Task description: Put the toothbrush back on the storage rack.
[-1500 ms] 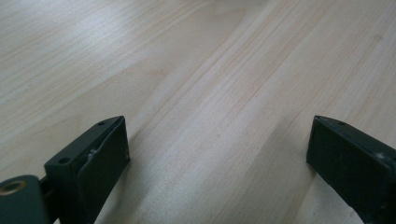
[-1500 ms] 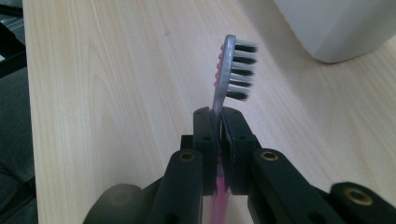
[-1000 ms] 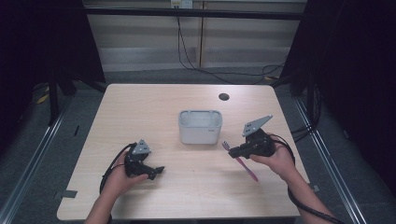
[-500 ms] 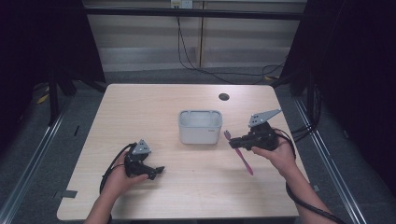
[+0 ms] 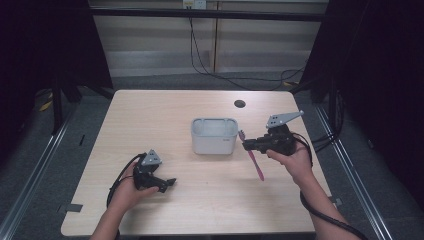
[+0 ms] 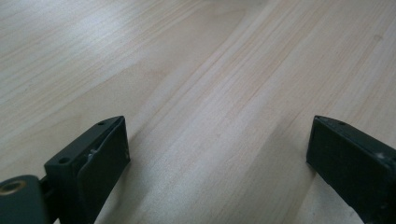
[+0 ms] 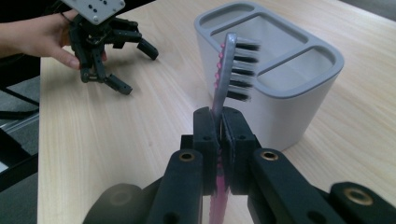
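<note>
Right gripper (image 7: 219,135): jaws clamped flat on the neck of the pink toothbrush (image 7: 231,70), just below its head; nothing else is between them.
Right gripper, high view (image 5: 246,145): held in the person's right hand above the table (image 5: 150,115), pointing toward the holder.
Left gripper (image 6: 219,154): jaws spread wide with only bare wood between them; it holds nothing.
Left gripper, high view (image 5: 167,184): sits low on the table in the person's left hand, well apart from the right gripper.
Toothbrush look: pink handle, black-and-white bristles facing the holder, head standing up past the jaw tips, handle trailing down and back under the right gripper (image 5: 256,164).
Holder (image 7: 275,88): grey, rounded, with several open compartments; just ahead of the right gripper's jaws, close beside the brush head.
Change from earlier: the right gripper and brush have lifted and shifted a little toward the holder; the left gripper has kept its place.
</note>
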The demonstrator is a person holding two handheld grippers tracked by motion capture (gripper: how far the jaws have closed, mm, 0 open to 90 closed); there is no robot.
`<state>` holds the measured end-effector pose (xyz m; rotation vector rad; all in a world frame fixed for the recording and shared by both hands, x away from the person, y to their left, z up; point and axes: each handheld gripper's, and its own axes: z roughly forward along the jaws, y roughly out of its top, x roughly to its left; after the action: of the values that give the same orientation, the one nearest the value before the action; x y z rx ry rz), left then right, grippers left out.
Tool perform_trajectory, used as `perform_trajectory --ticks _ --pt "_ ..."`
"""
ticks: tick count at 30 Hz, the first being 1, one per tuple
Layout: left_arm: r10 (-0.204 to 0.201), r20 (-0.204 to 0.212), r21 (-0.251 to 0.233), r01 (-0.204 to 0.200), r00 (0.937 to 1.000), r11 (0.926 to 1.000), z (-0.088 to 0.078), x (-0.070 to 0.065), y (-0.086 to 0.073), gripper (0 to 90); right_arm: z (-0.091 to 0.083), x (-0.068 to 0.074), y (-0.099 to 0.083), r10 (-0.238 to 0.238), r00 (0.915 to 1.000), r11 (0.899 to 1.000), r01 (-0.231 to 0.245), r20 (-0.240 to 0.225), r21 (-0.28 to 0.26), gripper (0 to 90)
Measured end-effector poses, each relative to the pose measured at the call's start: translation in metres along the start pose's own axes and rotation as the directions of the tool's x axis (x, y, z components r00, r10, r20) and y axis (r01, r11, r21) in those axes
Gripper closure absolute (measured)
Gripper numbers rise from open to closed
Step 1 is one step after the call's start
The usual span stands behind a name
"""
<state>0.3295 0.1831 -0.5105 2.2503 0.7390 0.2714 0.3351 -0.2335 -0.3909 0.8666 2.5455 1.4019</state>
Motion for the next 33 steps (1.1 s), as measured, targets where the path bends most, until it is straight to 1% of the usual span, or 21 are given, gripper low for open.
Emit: perform_trajectory --ticks 4,7,13,15,16,20,21,23,24,27,29,33 --pt "0.0 0.0 0.0 0.0 1.0 1.0 0.0 0.0 0.0 5.4 -0.001 -0.001 0.002 0.015 0.9997 0.999 -0.014 0.021 -0.033 85.6" --pt "0.0 0.0 0.0 0.0 1.0 1.0 0.0 0.0 0.0 5.4 -0.003 -0.002 0.003 0.022 0.9987 0.998 -0.019 0.047 -0.057 85.6" --pt "0.0 0.0 0.0 0.0 1.0 1.0 0.0 0.0 0.0 5.4 -0.008 -0.006 0.007 0.046 0.9949 0.994 -0.037 0.09 -0.106 85.6" --pt "0.0 0.0 0.0 0.0 1.0 1.0 0.0 0.0 0.0 5.4 -0.009 -0.006 0.008 0.051 0.9938 0.993 -0.039 0.099 -0.115 85.6" --pt "0.0 0.0 0.0 0.0 1.0 1.0 0.0 0.0 0.0 5.4 -0.009 -0.006 0.009 0.049 0.9925 0.993 -0.036 0.112 -0.114 85.6" --pt "0.0 0.0 0.0 0.0 1.0 1.0 0.0 0.0 0.0 5.4 -0.009 -0.007 0.011 0.055 0.9911 0.991 -0.039 0.122 -0.125 85.6" --pt "0.0 0.0 0.0 0.0 1.0 1.0 0.0 0.0 0.0 5.4 -0.008 -0.007 0.012 0.052 0.9895 0.992 -0.035 0.135 -0.125 85.6" --pt "0.0 0.0 0.0 0.0 1.0 1.0 0.0 0.0 0.0 5.4 -0.008 -0.007 0.014 0.055 0.9888 0.99 -0.036 0.139 -0.138 85.6" --pt "0.0 0.0 0.0 0.0 1.0 1.0 0.0 0.0 0.0 5.4 -0.008 -0.007 0.015 0.055 0.9874 0.989 -0.033 0.148 -0.141 85.6" --pt "0.0 0.0 0.0 0.0 1.0 1.0 0.0 0.0 0.0 5.4 -0.009 -0.007 0.019 0.057 0.9858 0.986 -0.031 0.158 -0.161 85.5" --pt "0.0 0.0 0.0 0.0 1.0 1.0 0.0 0.0 0.0 5.4 -0.009 -0.007 0.021 0.06 0.986 0.985 -0.033 0.156 -0.167 85.6" --pt "0.0 0.0 0.0 0.0 1.0 1.0 0.0 0.0 0.0 5.4 -0.01 -0.007 0.026 0.061 0.9829 0.982 -0.028 0.174 -0.185 85.6"
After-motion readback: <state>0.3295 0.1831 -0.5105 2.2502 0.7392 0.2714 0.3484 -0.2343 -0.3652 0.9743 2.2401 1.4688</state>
